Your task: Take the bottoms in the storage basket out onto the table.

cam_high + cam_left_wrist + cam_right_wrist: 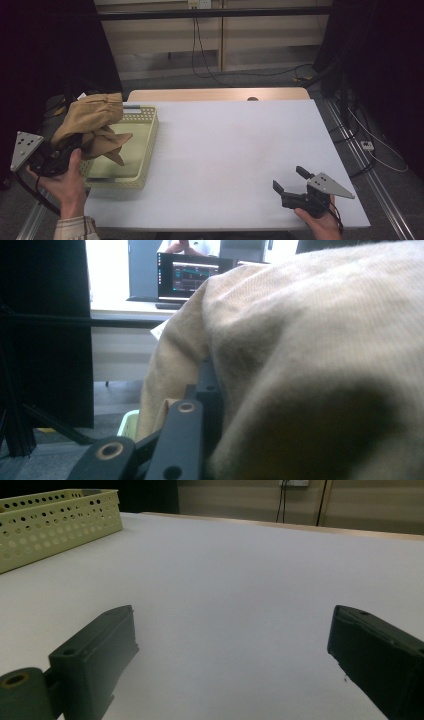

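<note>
In the high view, a tan cloth [92, 125] is held by the left gripper [70, 145] above the perforated basket [145, 145]; it is judged lifted but not yet laid on the table [225, 150].

In the left gripper view, the jaws are closed on the cloth.

In the right gripper view, the right gripper [232, 655] is seen spread wide and empty.

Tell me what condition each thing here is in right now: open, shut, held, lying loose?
Left gripper: shut on the tan cloth, raised over the basket.
Tan cloth: bunched, lifted, one end dangling into the basket.
Basket: upright at the table's left edge, open-topped.
Right gripper: open, holding nothing, low over the bare white table.
</note>
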`<state>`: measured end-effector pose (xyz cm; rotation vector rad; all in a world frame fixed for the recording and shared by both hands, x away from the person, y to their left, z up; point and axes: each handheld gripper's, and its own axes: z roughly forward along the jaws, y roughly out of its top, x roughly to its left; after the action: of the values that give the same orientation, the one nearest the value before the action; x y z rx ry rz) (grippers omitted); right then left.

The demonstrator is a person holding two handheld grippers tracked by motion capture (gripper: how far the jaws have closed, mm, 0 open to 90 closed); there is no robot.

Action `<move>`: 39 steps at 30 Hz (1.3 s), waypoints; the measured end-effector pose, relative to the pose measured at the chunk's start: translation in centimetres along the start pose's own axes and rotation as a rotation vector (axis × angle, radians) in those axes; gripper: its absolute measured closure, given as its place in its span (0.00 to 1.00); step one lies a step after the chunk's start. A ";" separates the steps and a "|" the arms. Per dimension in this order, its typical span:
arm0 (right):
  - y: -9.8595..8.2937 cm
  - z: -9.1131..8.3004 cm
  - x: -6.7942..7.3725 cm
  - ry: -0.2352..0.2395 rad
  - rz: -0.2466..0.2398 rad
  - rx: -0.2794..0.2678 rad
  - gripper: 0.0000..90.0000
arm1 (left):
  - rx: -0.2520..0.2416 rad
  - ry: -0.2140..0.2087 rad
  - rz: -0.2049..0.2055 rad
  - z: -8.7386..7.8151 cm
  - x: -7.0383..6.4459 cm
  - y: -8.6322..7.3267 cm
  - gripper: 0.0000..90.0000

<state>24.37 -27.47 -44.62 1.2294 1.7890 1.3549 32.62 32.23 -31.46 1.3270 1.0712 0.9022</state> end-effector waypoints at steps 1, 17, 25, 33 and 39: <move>0.0 0.0 0.0 0.001 0.001 0.000 0.06 | -0.009 -0.004 -0.001 0.0 -0.1 0.1 0.86; 0.0 0.1 -0.1 -0.001 0.002 0.003 0.06 | -0.051 -0.044 0.005 0.7 -0.9 2.2 0.86; 0.0 0.1 -0.2 0.001 0.004 0.002 0.06 | -0.074 -0.063 0.015 1.3 -1.8 2.8 0.86; 0.0 0.1 -0.1 0.001 0.003 0.000 0.06 | -0.085 -0.086 0.009 1.7 -2.5 3.4 0.86; 0.0 0.1 -0.1 0.001 0.002 0.001 0.06 | -0.091 -0.105 0.012 1.9 -2.9 3.6 0.86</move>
<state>24.46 -27.56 -44.67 1.2318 1.7890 1.3564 33.91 29.09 -27.75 1.2919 0.9320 0.8706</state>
